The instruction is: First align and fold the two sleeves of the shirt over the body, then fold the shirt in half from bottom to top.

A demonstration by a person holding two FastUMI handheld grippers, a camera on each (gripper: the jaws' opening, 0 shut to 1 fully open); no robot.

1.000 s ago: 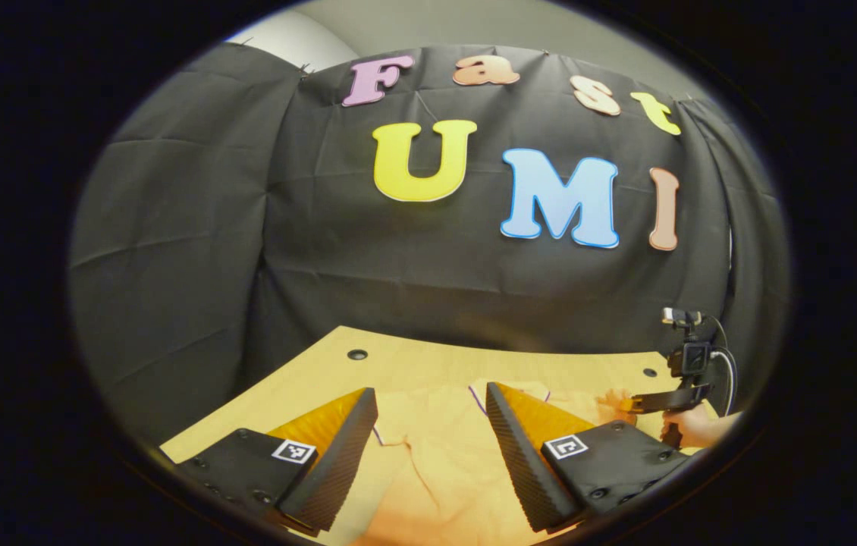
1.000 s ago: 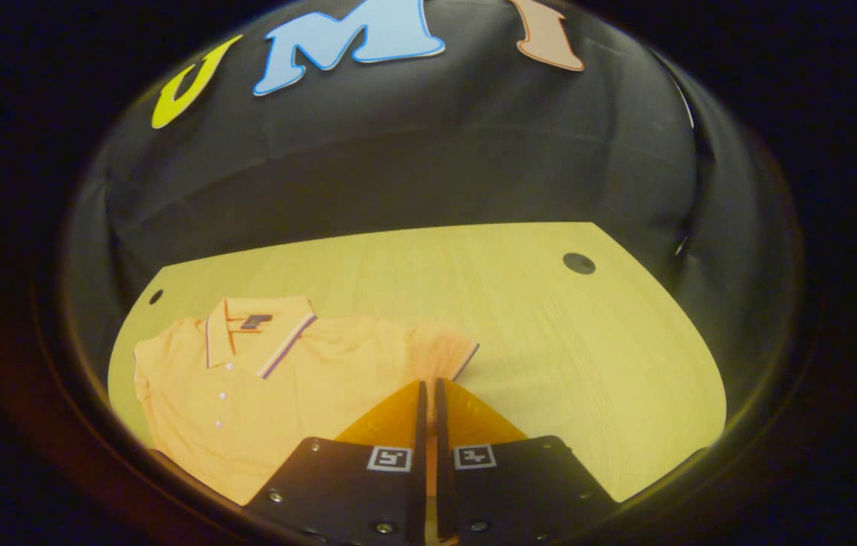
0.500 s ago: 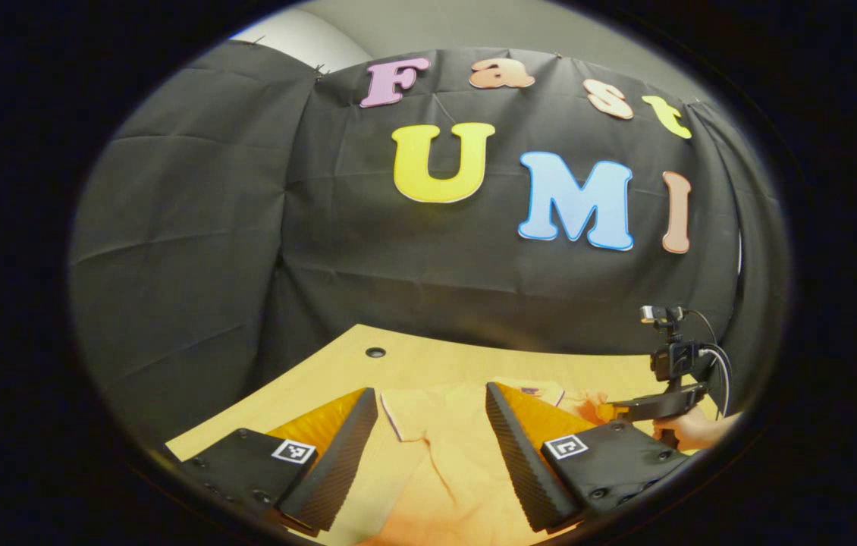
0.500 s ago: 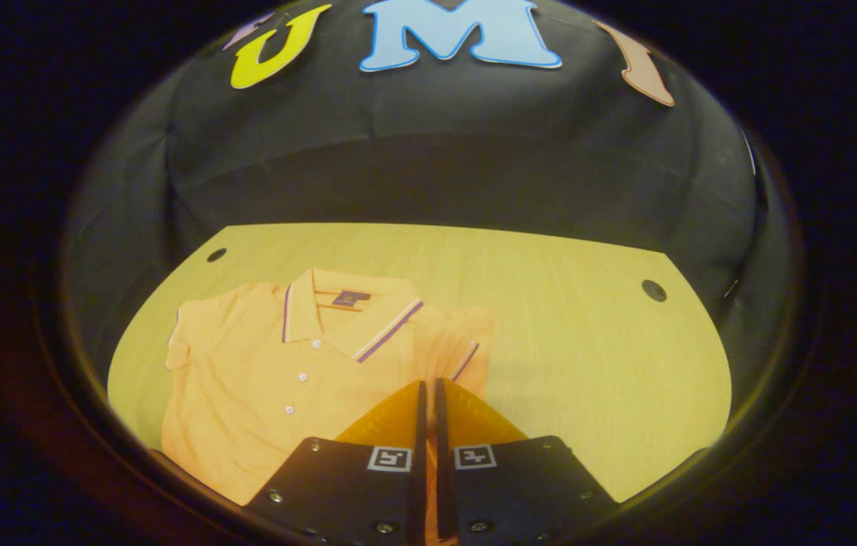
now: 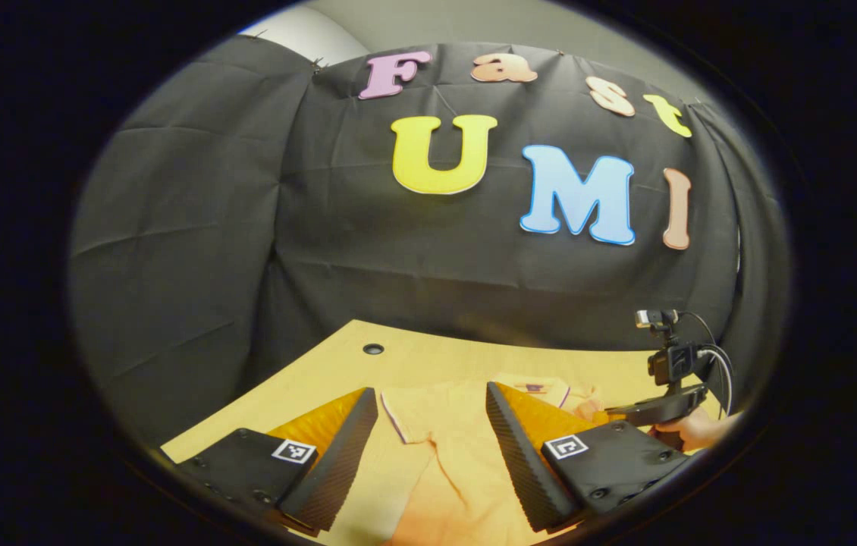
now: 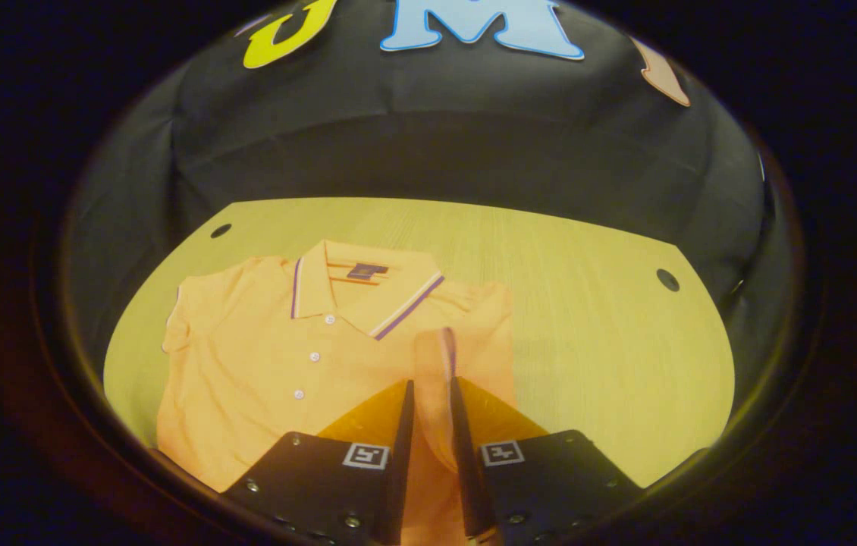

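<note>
- Right gripper view: orange polo shirt point(image 6: 299, 356) spread front-up on wooden surface point(image 6: 595, 326), collar point(image 6: 368, 284) toward far edge, hem toward near edge and running out of sight below.
- Shirt's right-hand sleeve point(image 6: 440, 364) lifted off surface and drawn toward body, striped cuff standing between fingers of right tool point(image 6: 429, 402); fingers only narrowly apart, with cloth in the gap, pressing on both sides as far as can be judged.
- Other sleeve point(image 6: 178, 318) lying flat at far left, out beside body.
- Left gripper view: left tool point(image 5: 428, 425) wide open, nothing between fingers, held over left part of shirt point(image 5: 436, 455); right tool point(image 5: 656, 413) and a hand point(image 5: 701, 428) farther off at right.
- Handling, as judgement: light, soft knit, no stiffness, so drapes and creases wherever unsupported; clings a little to itself, slides easily on smooth wood.
- Best hold: at cuff hem, where doubled, stitched edge gives thicker bite and carries whole sleeve evenly.
- Pinch in mid-fabric likely to bunch cloth and drag body layer along.
- Collar and button placket stiffer than rest; better left alone to keep front flat.
- For bottom fold, hem corners the natural grip points, one per tool.
</note>
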